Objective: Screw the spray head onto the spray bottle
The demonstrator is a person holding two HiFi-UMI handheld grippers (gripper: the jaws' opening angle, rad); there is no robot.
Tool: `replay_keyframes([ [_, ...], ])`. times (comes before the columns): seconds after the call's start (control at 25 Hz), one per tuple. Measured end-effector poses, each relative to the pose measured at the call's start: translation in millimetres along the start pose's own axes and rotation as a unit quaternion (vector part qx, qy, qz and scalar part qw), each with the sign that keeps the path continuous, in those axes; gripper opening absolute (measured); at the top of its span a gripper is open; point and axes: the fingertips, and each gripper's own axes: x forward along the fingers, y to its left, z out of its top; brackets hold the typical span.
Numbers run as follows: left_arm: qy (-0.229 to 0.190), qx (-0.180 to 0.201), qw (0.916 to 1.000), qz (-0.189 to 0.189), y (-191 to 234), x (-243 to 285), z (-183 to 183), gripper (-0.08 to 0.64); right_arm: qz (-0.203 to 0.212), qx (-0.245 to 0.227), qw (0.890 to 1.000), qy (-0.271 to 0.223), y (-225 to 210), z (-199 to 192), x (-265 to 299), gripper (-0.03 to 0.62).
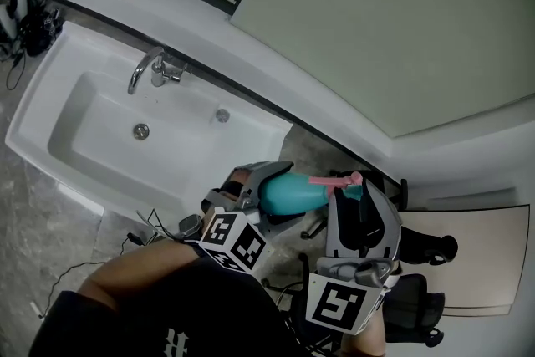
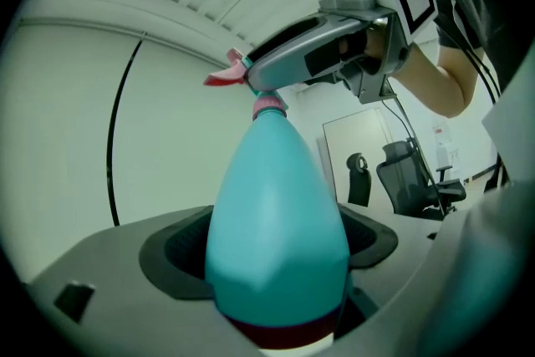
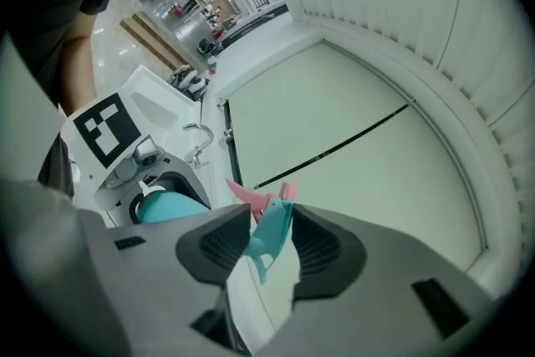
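Beside the sink, head view: spray bottle (image 1: 292, 192) held level in the air just off the corner of the sink (image 1: 92, 109), wide end clamped in the left hand-held gripper (image 1: 255, 184), neck turned toward the right hand-held gripper (image 1: 351, 190), pink spray head (image 1: 334, 179) at the meeting point.
Head view, risk: only floor (image 1: 33, 213) and cables below, so any lost hold probably ends in a drop.
Left hand-held gripper view, hold: pressed onto the teal body near its base, looking up the taper to the pink collar (image 2: 269, 104).
Left hand-held gripper view, risk: smooth, rounded body, likely to spin in the pads along with the head instead of resisting the twist, leaving the thread loose.
Left hand-held gripper view, alignment: seated on the neck, though at an angle hard to judge; if tilted, cross-threading and a jammed collar.
Right hand-held gripper view, hold: pinching the thin teal part of the spray head (image 3: 272, 230), pink nozzle poking out beyond the pads.
Right hand-held gripper view, risk: narrow purchase on an off-centre part, so probable slipping or pivoting between the pads during a turn, or twist spent on the head's body rather than the collar.
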Motion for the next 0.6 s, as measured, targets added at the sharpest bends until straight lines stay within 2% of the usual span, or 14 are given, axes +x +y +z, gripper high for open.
replay_keyframes([
  [0.08,0.007,0.006,0.9999,0.009,0,2,-1,0.423,-0.005,0.01,1.0,0.015,-1,-1,2,0.155],
  [0.24,0.001,-0.022,0.9997,0.008,4,2,-1,0.423,-0.008,0.042,0.999,0.021,-6,5,1,0.155],
  [0.36,-0.005,-0.021,0.9998,0.005,6,1,1,0.424,-0.001,0.048,0.999,0.018,-5,9,-1,0.155],
  [0.52,-0.021,-0.025,0.9994,-0.006,2,1,2,0.423,0.027,0.04,0.999,0.008,0,15,-5,0.155],
  [0.6,-0.032,-0.026,0.9991,-0.012,0,-1,5,0.423,0.039,0.057,0.998,-0.003,-1,16,-7,0.155],
])
